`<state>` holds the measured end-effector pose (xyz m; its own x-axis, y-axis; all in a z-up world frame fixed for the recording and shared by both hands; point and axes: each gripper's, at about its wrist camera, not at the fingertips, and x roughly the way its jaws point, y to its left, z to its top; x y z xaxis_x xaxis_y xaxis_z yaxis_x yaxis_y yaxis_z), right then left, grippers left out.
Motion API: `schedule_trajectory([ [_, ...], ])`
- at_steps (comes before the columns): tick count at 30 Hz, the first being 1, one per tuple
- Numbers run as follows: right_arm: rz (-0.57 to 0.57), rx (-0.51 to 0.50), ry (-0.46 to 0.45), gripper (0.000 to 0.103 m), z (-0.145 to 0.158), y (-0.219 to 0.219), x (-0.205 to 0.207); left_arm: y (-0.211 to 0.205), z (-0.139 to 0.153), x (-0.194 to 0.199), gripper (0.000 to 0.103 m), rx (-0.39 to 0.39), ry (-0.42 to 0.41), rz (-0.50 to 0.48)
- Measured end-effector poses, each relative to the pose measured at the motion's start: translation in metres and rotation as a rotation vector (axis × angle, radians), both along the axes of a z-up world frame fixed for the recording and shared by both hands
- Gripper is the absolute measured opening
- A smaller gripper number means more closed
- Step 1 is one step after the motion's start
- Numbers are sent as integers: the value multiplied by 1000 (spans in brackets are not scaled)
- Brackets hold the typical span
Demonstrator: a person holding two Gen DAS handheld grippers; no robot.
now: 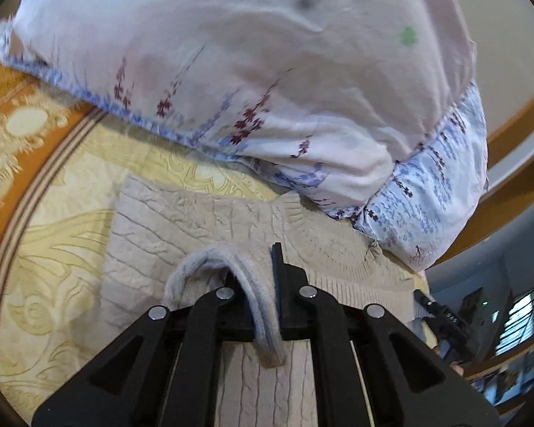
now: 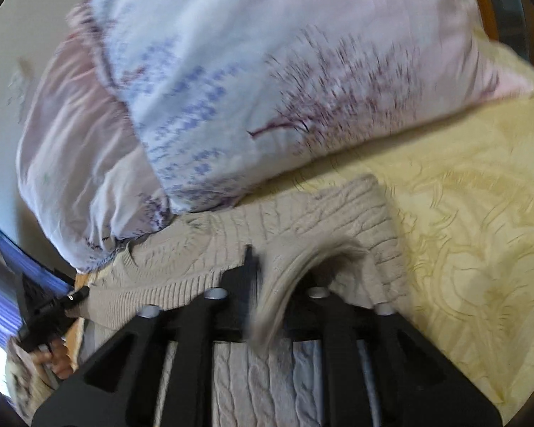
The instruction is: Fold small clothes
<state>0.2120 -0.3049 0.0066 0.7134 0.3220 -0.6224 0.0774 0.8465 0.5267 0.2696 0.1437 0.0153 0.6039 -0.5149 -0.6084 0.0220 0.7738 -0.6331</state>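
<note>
A beige cable-knit sweater [image 1: 181, 220] [image 2: 302, 213] lies flat on a yellow patterned bedspread [image 1: 53, 249] [image 2: 480, 249], just in front of the pillows. My left gripper [image 1: 252, 263] is shut on the sweater's ribbed edge, which loops up and runs back between the fingers. In the right wrist view another fold of that edge hangs blurred between the fingers of my right gripper [image 2: 281, 259]. Those jaws stand a little apart and the pads do not seem to press on it.
Two floral pillows [image 1: 231, 71] [image 2: 267, 71] are stacked right behind the sweater. A wooden headboard [image 1: 516, 124] rises beyond them. A hand [image 2: 50, 359] holding the other tool's black body [image 2: 50, 309] shows at the left edge. An orange border [image 1: 25, 135] runs along the bedspread.
</note>
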Motion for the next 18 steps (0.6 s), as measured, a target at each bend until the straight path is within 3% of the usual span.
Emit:
schedule_trajectory([
  [1, 0, 17, 10, 41, -1, 0, 4, 0, -2, 3, 8, -10, 13, 9],
  [3, 5, 12, -18, 69, 6, 4, 4, 0, -5, 7, 13, -29, 29, 16],
  [5, -13, -26, -64, 78, 16, 7, -2, 2, -3, 7, 30, -47, 25, 29],
  [7, -16, -42, -101, 78, 26, 7, -10, 6, 3, 3, 48, -54, 0, 56],
  [8, -25, -43, -109, 78, 29, 4, -15, 10, 8, -1, 51, -50, -15, 69],
  [13, -81, -48, -118, 77, 31, -21, -47, 28, 23, -27, 51, -5, -53, 70],
  [18, -97, -58, -92, 59, 20, -39, -75, 37, 26, -58, 48, 91, -66, 37],
])
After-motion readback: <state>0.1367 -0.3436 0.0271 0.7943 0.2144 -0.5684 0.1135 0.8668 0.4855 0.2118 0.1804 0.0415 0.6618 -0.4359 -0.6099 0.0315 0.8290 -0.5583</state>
